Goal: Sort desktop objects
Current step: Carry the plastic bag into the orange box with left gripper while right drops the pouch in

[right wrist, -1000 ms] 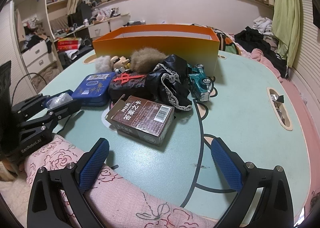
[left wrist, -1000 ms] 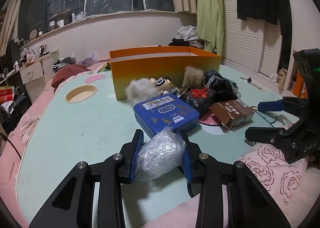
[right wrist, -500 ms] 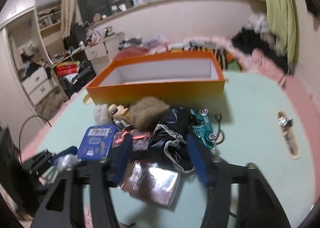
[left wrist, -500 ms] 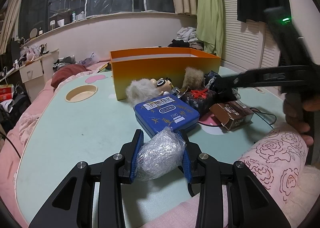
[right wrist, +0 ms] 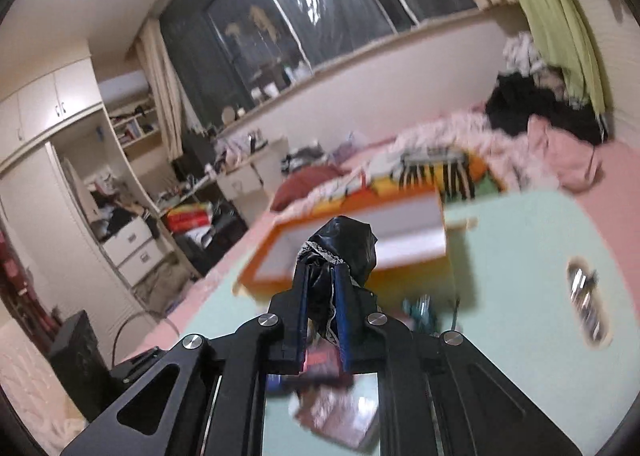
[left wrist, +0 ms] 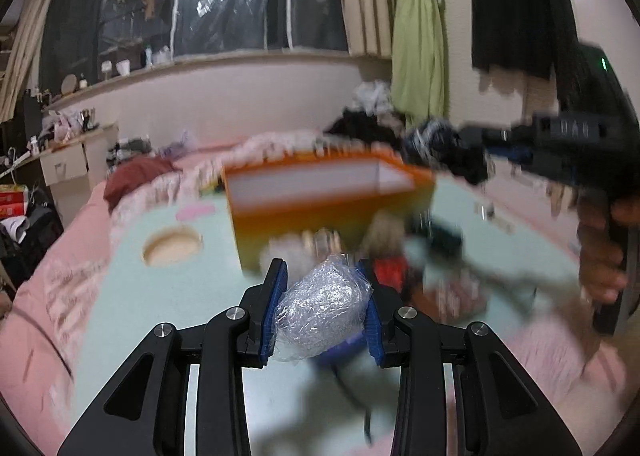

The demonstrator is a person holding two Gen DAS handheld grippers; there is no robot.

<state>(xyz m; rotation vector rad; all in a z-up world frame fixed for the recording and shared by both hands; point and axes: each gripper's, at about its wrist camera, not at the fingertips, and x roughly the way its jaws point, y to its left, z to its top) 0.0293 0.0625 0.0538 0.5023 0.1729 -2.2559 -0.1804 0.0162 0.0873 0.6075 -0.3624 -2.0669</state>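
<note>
Since a second ago both grippers have risen off the table [left wrist: 120, 296], and the right gripper [right wrist: 322, 296], then wide over a brown carton, has clamped shut on a black lace-trimmed cloth [right wrist: 344, 248]. That cloth is soft and limp (it droops below the pads), so a pinch anywhere holds, though loose ends may snag. The left gripper [left wrist: 322, 308] holds a crinkly plastic wad [left wrist: 320, 312] between narrow jaws; it looks light, squashy and a bit slippery, best kept gripped across its middle. An orange box [left wrist: 328, 195] stands at twelve o'clock, open-topped. Blurred clutter lies between it and the grippers: a furry toy [left wrist: 384, 232], something red [left wrist: 390, 270].
</note>
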